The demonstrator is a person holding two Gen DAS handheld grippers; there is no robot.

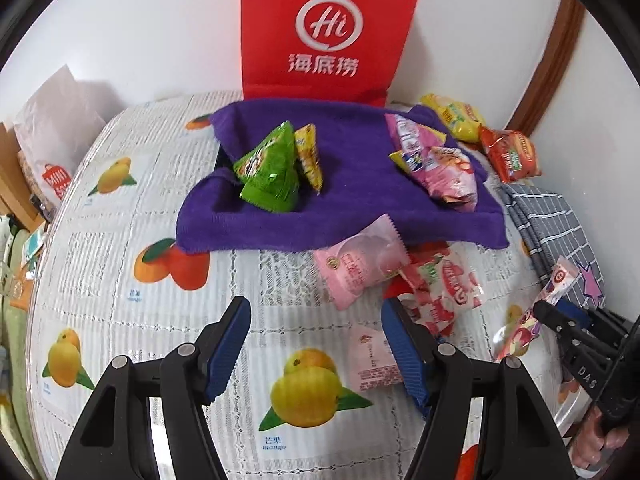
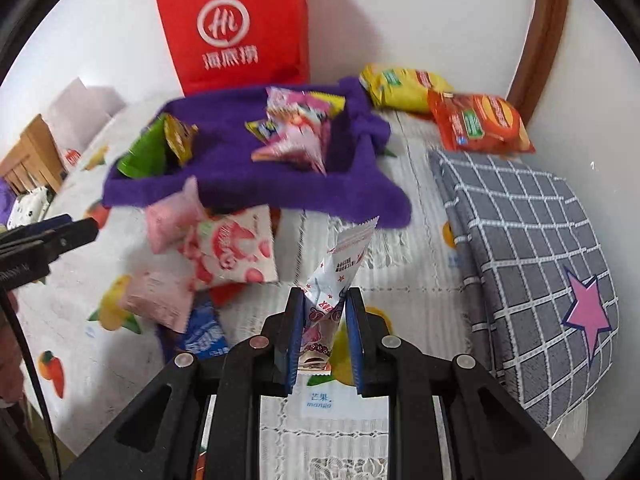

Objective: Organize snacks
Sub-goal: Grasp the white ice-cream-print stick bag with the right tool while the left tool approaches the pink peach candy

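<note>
Clamped in right tool (image 2: 322, 316): slim star-print packet (image 2: 340, 276), lifted off the desk (image 2: 400, 280). Left tool (image 1: 316, 344) spread wide, holding nothing. Mid-carry, likely; next calls for reaching far-left to the purple cloth tray (image 2: 224, 160) (already holding packets) and releasing.

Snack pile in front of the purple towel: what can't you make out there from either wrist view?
- Blue packet, right wrist view: mostly under the pale pink packets; label blurred.
- Red packet, left wrist view: covered by the strawberry packet.
- Box under the purple towel: towel hides its walls.
</note>
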